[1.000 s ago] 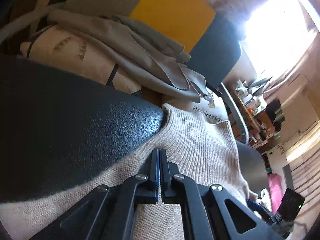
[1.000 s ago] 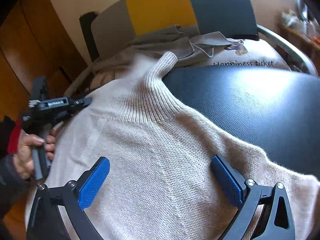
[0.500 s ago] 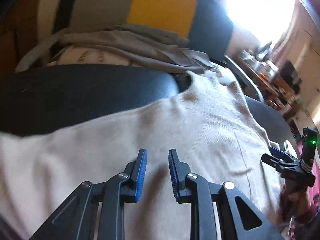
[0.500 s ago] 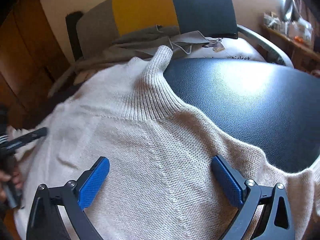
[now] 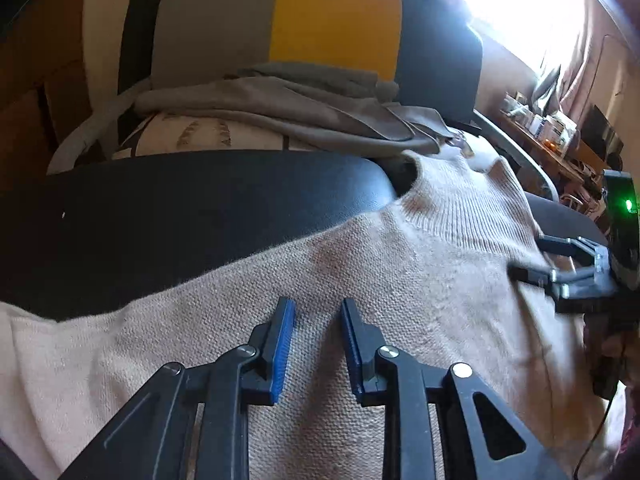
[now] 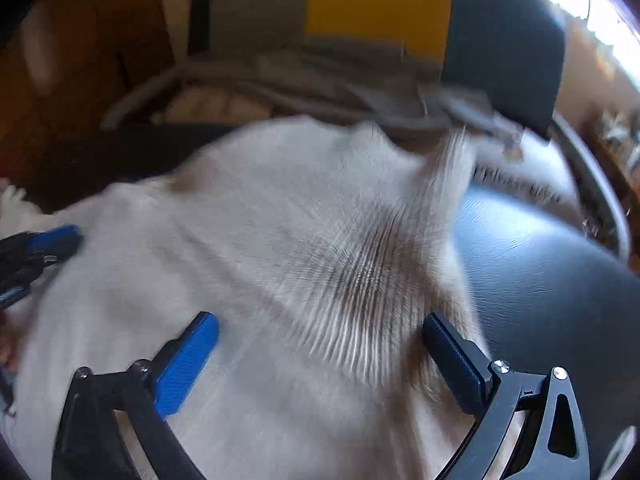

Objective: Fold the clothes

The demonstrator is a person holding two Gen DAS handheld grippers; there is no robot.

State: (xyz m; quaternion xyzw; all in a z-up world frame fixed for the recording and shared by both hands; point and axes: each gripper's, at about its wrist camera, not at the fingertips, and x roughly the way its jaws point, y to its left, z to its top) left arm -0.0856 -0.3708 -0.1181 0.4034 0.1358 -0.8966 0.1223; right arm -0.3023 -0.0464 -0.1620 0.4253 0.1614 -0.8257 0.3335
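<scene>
A beige knitted sweater (image 5: 400,288) is spread flat over a black leather seat (image 5: 180,216), with its ribbed high collar (image 5: 464,200) pointing toward the grey, yellow and dark backrest (image 5: 320,20). The knit is judged soft, light and limp, likely to sag and stretch when lifted and to drag on the leather; a shoulder seam or a sleeve edge is judged the best place to pinch it, not the loose middle.

The left claw (image 5: 316,328) hangs just above the sweater's body, its jaws opening, with no cloth pinched between them. The right claw (image 6: 320,360) is spread wide over the knit beside the collar, gripping nothing; that view is blurred.

Beyond the collar, a crumpled grey garment (image 5: 288,112) lies on a printed cushion (image 5: 208,136), close enough to snag a fold. Beside the seat, a cluttered side table (image 5: 560,140) is seen.
</scene>
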